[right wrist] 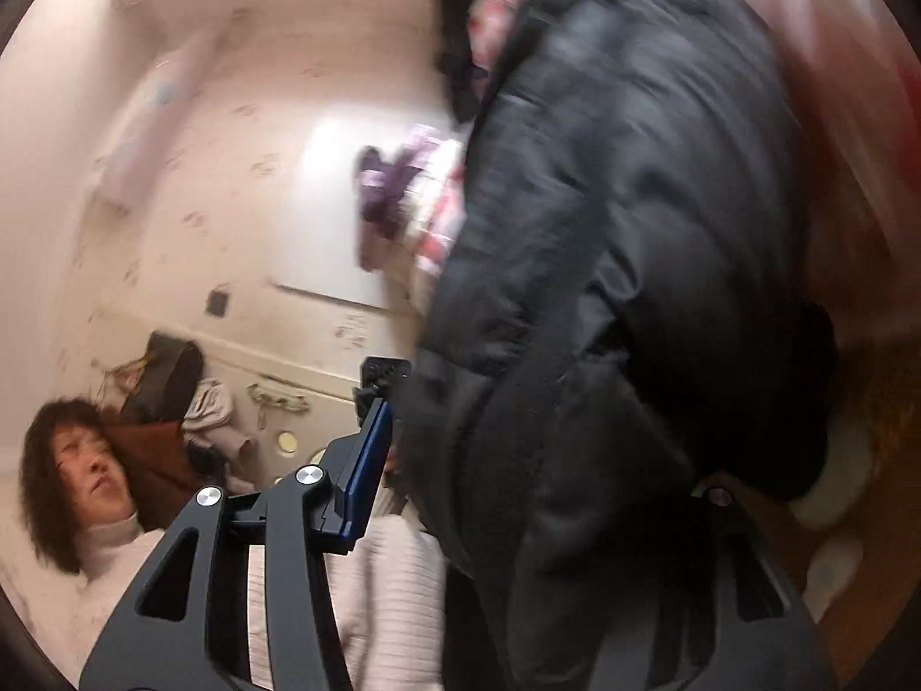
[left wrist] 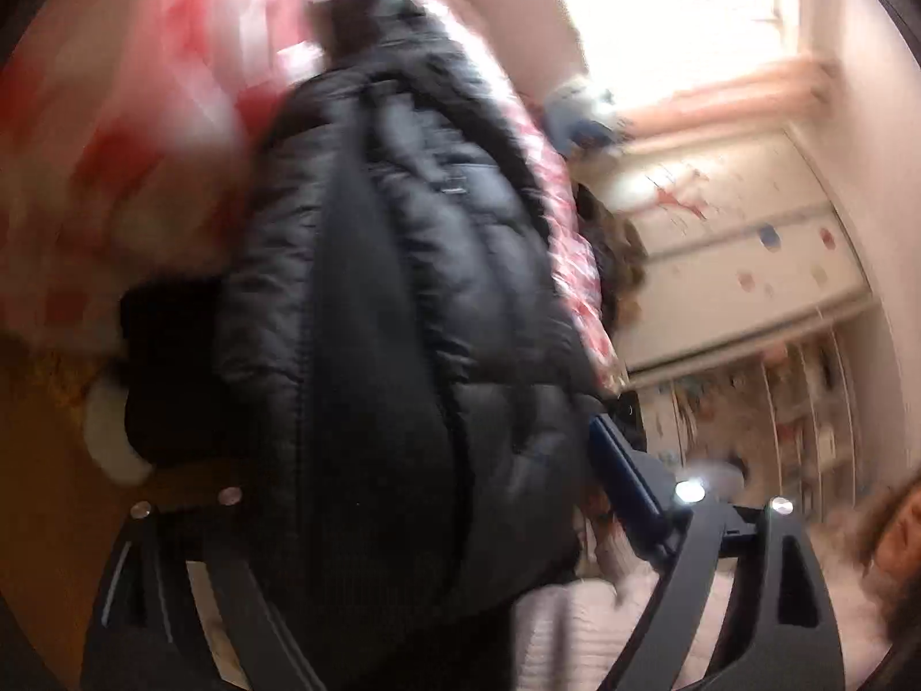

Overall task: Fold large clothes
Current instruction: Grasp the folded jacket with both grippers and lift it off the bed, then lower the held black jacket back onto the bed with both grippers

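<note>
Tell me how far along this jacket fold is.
Done: no neat fold shows yet. In hand: the black puffer jacket sits bunched inside both the left tongs and the right tongs, jaws apart, against the red checked bedding. Remaining: probably flattening it, folding sleeves in, then doubling the body.

Black puffer jacket (left wrist: 403, 288) fills gap ahead; open room beside it

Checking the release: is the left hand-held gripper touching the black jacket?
Cannot tell. In the left wrist view the black jacket lies between the left hand-held gripper's wide-spread fingers, hiding one pad; blur hides any contact.
</note>
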### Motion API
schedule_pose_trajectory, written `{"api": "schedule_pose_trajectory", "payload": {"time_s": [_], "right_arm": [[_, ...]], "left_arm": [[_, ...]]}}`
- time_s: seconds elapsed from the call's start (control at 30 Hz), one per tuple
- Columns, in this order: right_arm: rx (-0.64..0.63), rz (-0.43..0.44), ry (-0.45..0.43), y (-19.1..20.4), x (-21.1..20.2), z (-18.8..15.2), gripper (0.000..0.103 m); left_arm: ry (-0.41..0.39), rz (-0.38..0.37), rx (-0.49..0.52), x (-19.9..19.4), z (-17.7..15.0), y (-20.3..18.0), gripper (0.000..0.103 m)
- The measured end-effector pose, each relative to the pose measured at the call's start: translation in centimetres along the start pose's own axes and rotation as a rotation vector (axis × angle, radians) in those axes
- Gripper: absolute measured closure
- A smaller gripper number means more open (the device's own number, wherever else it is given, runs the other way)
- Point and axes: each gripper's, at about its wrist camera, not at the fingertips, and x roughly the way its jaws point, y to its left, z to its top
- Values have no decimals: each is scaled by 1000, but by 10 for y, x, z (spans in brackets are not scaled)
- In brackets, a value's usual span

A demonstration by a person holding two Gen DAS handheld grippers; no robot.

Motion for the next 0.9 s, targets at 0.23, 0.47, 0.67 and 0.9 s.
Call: {"api": "schedule_pose_trajectory", "payload": {"time_s": [0.23,0.47,0.67,0.9], "right_arm": [[-95,183,-157,22,-14,0,81],[-283,331,-205,99,-23,23,81],[-308,403,-272,116,-36,30,81],[-302,398,-311,118,-36,59,81]], "left_arm": [[-104,-37,12,-7,-10,-3,83],[-256,-229,152,-47,-3,-68,90],[-282,-283,173,-61,2,-76,90],[-334,-344,181,-58,43,-85,90]]}}
